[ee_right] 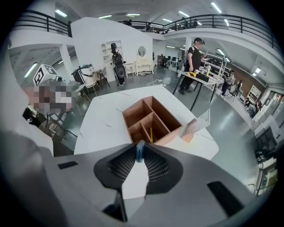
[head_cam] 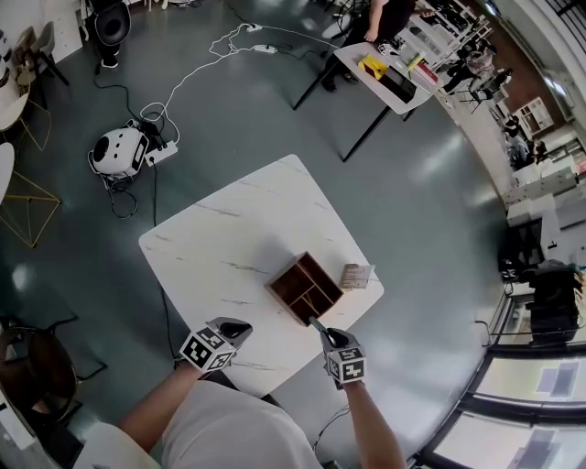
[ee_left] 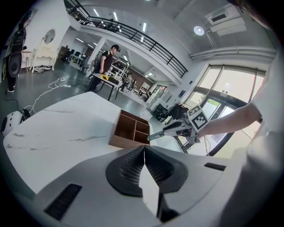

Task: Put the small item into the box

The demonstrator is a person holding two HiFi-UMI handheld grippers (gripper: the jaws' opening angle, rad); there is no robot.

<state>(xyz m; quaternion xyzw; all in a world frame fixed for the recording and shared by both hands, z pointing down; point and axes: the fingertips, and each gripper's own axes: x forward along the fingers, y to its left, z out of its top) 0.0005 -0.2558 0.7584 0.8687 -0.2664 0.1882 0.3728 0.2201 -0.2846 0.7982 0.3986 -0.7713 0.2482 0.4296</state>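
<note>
Right gripper (ee_right: 140,146) pinches small blue item (ee_right: 140,153) just short of wooden box (ee_right: 132,114); drop not yet done. Left gripper (ee_left: 144,147) pressed together, empty

Bright, even light from ceiling strip lights (ee_right: 216,7) and tall windows (ee_left: 230,88) glares softly off the polished floor (head_cam: 439,160). The box (head_cam: 306,288) casts a faint shadow on the white table (head_cam: 229,229). Fisheye distortion bends every edge into dark corners.
</note>
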